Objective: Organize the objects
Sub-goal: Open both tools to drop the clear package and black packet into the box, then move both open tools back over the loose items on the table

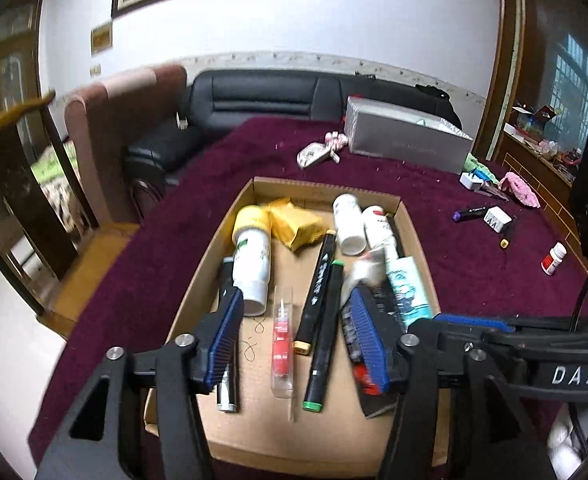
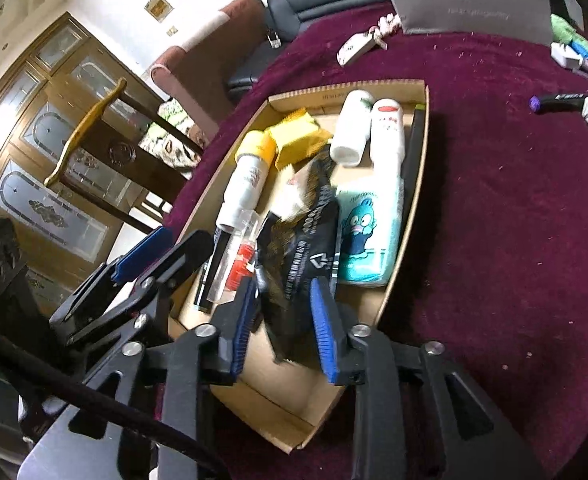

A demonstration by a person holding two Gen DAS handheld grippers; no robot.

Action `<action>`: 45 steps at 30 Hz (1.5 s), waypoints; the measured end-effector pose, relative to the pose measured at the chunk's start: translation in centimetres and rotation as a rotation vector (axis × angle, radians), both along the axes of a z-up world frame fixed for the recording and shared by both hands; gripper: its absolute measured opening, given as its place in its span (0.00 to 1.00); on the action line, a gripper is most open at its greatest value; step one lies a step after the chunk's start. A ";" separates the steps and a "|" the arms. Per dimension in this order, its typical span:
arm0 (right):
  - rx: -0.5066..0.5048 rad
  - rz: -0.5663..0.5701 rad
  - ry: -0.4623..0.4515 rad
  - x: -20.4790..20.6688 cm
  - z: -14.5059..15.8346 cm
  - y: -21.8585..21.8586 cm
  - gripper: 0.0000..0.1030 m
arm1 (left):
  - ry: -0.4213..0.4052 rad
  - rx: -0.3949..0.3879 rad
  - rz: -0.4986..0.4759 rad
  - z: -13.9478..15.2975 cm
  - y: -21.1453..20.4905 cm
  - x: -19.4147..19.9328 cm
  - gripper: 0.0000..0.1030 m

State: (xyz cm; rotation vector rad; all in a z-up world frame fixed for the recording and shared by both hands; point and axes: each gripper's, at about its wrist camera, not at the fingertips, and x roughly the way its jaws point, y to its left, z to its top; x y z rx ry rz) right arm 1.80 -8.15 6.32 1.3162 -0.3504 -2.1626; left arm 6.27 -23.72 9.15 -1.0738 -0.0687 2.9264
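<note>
An open cardboard tray (image 1: 416, 236) (image 2: 418, 184) sits on the maroon cloth. It holds a yellow-capped white bottle (image 1: 252, 264), yellow packets (image 1: 296, 222), two black markers (image 1: 322, 312), a red item in a clear case (image 1: 282, 344), two white bottles (image 1: 348, 220) and a teal cartoon pack (image 2: 368, 232). My left gripper (image 1: 296, 338) hangs open above the markers and the case, gripping nothing. My right gripper (image 2: 285, 328) is open over the tray's near end. A blurred black packet (image 2: 306, 240) lies between its fingers, with no pad pressing on it.
Loose on the cloth to the right lie a purple-capped marker (image 1: 470, 213), a white block (image 1: 498, 218), a yellow-tipped marker (image 1: 508, 236) and a small red-labelled bottle (image 1: 554, 258). A silver box (image 1: 406, 136) stands at the back. A black sofa (image 1: 262, 96) and wooden chairs lie beyond.
</note>
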 end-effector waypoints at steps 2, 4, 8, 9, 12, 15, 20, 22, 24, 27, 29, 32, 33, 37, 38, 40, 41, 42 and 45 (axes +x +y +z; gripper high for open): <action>-0.010 -0.010 0.026 0.5 0.8 0.6 0.36 | 0.027 -0.023 -0.001 0.8 0.7 0.6 0.51; -0.021 -0.024 0.061 1.1 1.8 1.5 0.39 | 0.048 -0.036 -0.003 1.5 1.5 1.1 0.51; -0.026 -0.062 0.143 2.4 3.8 3.8 0.45 | 0.079 -0.057 -0.009 2.7 3.1 1.8 0.51; -0.020 -0.076 0.163 2.6 4.2 4.3 0.49 | 0.083 -0.063 -0.010 2.9 3.5 2.0 0.51; 0.038 -0.157 0.287 4.1 6.3 6.9 0.52 | 0.099 -0.086 -0.019 3.4 5.0 2.4 0.51; 0.152 -0.240 0.452 5.7 8.5 9.1 0.64 | 0.118 -0.117 -0.032 4.0 6.7 2.9 0.51; 0.253 -0.376 0.660 8.3 12.0 13.7 0.79 | 0.130 -0.147 -0.062 4.5 9.8 2.8 0.51; 0.245 -0.409 0.689 8.4 12.8 16.0 0.79 | 0.129 -0.157 -0.083 4.6 11.2 2.8 0.52; 0.240 -0.459 0.703 8.4 13.5 18.4 0.79 | 0.127 -0.173 -0.105 4.7 12.7 2.7 0.52; 0.255 -0.516 0.674 7.8 14.3 21.9 0.79 | 0.124 -0.195 -0.136 4.7 14.6 2.8 0.52; 0.272 -0.552 0.670 7.8 14.5 23.9 0.79 | 0.116 -0.212 -0.156 4.6 16.0 2.7 0.52; 0.287 -0.580 0.641 7.7 14.2 26.2 0.79 | 0.099 -0.226 -0.185 4.4 17.9 2.3 0.52; 0.280 -0.585 0.620 7.5 13.9 27.1 0.79 | 0.090 -0.227 -0.196 4.2 18.5 2.1 0.52; 0.238 -0.620 0.538 6.7 12.2 30.1 0.78 | 0.015 -0.208 -0.243 2.6 20.9 0.6 0.52; 0.219 -0.632 0.508 6.4 11.5 31.1 0.78 | -0.003 -0.203 -0.250 2.0 21.3 0.2 0.52; 0.182 -0.648 0.454 6.0 10.2 32.9 0.78 | -0.065 -0.178 -0.274 0.2 22.4 -1.0 0.52; 0.162 -0.655 0.425 5.9 9.6 33.8 0.78 | -0.093 -0.166 -0.281 -0.7 22.8 -1.4 0.52; 0.151 -0.661 0.407 5.9 9.0 34.5 0.78 | -0.120 -0.155 -0.284 -1.6 23.1 -1.9 0.52; 0.146 -0.667 0.360 5.3 7.6 35.9 0.78 | -0.202 -0.119 -0.289 -4.3 23.9 -3.1 0.52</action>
